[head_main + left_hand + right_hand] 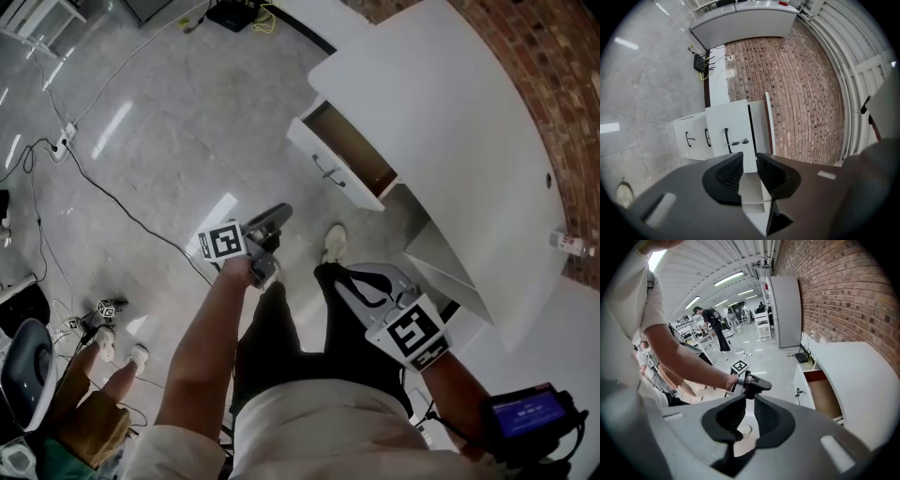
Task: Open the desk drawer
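The drawer stands pulled out from the desk's front edge. The left gripper is out in front of it, not touching, with its jaws parted and empty. The right gripper, closer to the person, has its jaws slightly parted and grips nothing.

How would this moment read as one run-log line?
drawer: open | left tongs: open, empty | right tongs: open, empty
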`<state>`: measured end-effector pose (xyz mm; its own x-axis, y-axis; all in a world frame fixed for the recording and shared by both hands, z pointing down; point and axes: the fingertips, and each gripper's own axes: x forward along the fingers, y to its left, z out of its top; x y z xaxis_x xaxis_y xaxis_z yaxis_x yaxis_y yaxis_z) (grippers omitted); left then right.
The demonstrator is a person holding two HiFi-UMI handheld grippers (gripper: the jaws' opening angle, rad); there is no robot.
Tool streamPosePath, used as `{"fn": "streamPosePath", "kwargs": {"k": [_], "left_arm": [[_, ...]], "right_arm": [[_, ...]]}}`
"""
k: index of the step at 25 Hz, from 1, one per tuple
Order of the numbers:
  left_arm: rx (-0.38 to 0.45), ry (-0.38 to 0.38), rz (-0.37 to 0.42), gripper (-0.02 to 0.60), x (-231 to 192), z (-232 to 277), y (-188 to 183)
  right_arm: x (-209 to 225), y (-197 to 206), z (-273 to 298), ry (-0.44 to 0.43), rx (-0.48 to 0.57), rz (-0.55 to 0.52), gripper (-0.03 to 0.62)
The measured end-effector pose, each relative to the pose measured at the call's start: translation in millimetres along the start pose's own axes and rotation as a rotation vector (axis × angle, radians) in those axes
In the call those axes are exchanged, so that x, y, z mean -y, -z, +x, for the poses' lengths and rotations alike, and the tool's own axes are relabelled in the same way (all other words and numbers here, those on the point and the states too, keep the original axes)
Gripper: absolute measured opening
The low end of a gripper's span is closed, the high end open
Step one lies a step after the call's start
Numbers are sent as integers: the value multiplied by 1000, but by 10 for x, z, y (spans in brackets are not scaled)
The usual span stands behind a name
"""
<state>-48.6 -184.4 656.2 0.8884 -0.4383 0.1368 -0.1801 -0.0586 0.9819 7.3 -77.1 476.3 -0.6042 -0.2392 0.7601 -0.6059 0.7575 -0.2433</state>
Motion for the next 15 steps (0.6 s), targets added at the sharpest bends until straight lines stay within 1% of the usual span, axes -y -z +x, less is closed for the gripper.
{"fn": "streamPosePath", "kwargs": {"k": [5, 8, 10, 11, 13, 15], "left_arm": [[-41, 21, 46, 38, 489, -410, 165], [-37, 7, 33, 3, 722, -636, 255], [-27, 3, 33, 3, 920, -780, 324], [-24, 11, 54, 3, 1056, -835, 337], [-31, 31, 128, 3, 1381, -891, 324], [-68, 26, 152, 3, 1616, -954, 389]], "right_arm": [[-195, -100, -123, 28, 35, -8, 58], [-269, -162, -205, 45, 52, -16, 58], [-341, -217, -276, 50, 62, -22, 58], [-379, -256, -311, 53, 68, -27, 58], [-446, -355, -388, 62, 79, -42, 58], [-524, -465, -482, 78, 84, -53, 58]]}}
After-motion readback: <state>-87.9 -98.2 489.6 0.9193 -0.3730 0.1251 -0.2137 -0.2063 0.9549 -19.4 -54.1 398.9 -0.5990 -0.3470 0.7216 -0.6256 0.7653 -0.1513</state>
